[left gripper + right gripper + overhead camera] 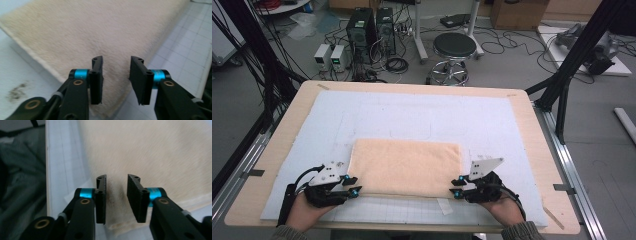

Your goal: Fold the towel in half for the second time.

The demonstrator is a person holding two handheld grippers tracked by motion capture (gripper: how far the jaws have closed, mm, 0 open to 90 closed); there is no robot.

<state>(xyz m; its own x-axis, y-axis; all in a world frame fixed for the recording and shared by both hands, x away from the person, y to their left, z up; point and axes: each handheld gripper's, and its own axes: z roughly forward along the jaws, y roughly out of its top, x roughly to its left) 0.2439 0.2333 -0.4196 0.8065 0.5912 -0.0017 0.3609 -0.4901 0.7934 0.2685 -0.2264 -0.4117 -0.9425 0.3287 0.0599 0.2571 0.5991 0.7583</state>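
A folded peach towel (404,167) lies flat on the white mat, near the table's front edge. My left gripper (353,185) sits at the towel's near left corner. In the left gripper view its jaws (116,77) stand apart over that corner of the towel (87,32), and nothing is pinched between the pads. My right gripper (456,187) sits at the near right corner. In the right gripper view its jaws (117,195) are likewise apart above the towel's edge (155,152), with no cloth gripped. A hand holds each gripper from the bottom of the high view.
A white gridded mat (412,115) covers most of the wooden table (532,150). A small strip of tape (444,206) lies by the right gripper, and a dark smudge (17,91) marks the mat. Beyond the table stand a stool (454,47), computer towers (362,30) and cables.
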